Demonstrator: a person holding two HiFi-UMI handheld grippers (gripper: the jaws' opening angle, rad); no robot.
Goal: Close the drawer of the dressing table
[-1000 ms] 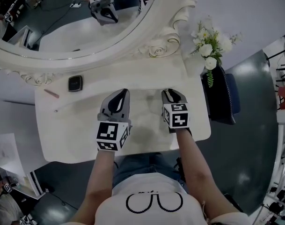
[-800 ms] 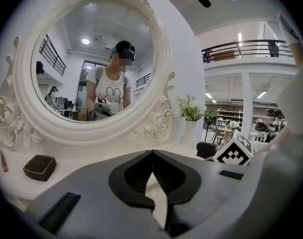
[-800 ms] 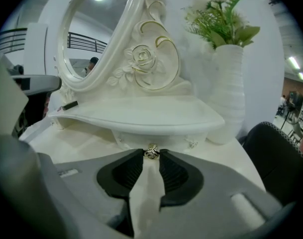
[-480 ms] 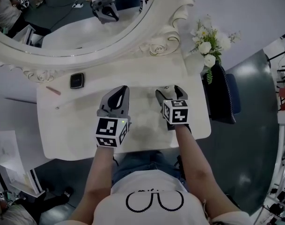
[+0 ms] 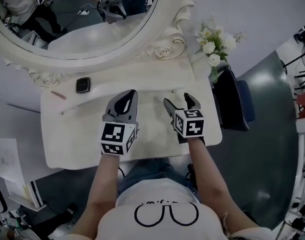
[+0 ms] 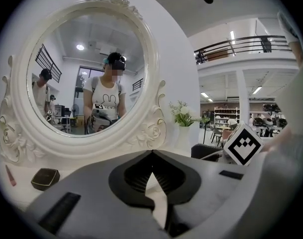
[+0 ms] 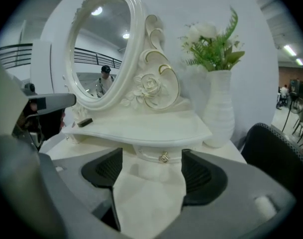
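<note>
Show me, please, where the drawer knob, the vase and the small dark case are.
drawer knob (image 7: 164, 157), right gripper view, its metal centre.
vase (image 7: 218, 108), right gripper view, its white body.
small dark case (image 5: 82, 85), head view, its top face.

Grey two-jaw right gripper (image 5: 179, 101) w/ marker cube: jaws almost together 1 sec ago, now spread wide & opening, nothing btw the pads. Small gold drawer knob (image 7: 163, 157), covered by the gripper tip before, now shows free just beyond the fingertips, far side. Bystander (image 5: 23, 6) reflected in the oval white carved-frame mirror (image 5: 165, 50) has shifted right from its left rim.
</note>
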